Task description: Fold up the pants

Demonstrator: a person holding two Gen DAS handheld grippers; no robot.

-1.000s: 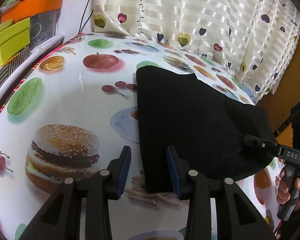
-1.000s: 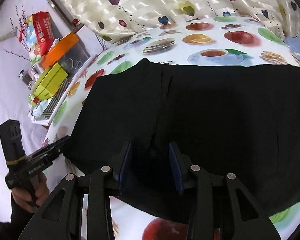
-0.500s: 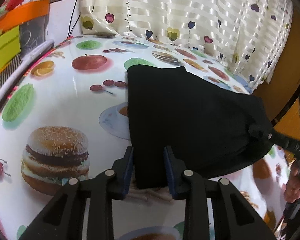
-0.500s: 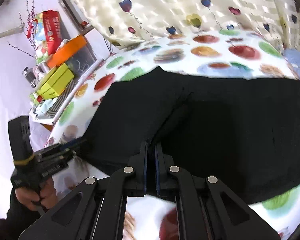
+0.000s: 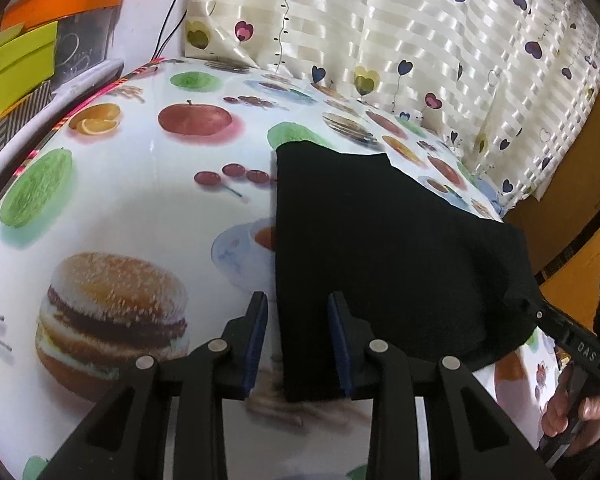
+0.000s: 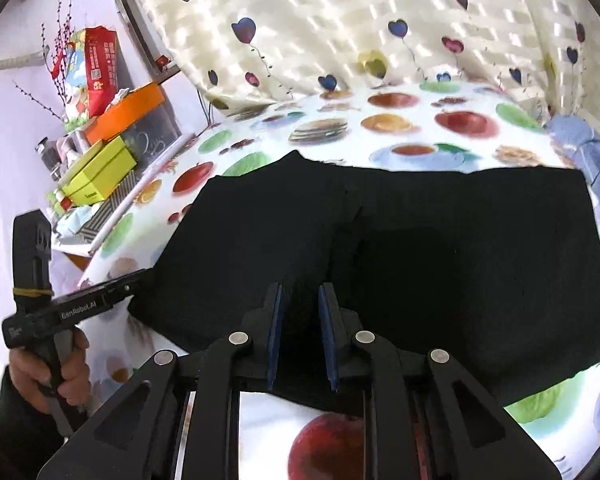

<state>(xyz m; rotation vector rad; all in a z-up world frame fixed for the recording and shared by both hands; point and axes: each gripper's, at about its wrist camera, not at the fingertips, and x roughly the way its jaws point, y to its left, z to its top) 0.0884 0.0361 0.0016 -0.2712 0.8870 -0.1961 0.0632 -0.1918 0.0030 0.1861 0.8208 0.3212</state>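
Take the pants [image 5: 380, 248] as your landmark: they lie flat on the table [image 5: 140, 208], spread across its near side. Behind them stands the curtain [image 5: 380, 40], along the table's far edge. Left of the pants, beyond the table's edge, you have stacked boxes [image 6: 100, 176] on a side shelf. At their right end lies a bundle of cloth [image 6: 584, 152]. Your left gripper [image 5: 296, 344] straddles their near left corner; your right gripper [image 6: 300, 336] sits over their near edge.
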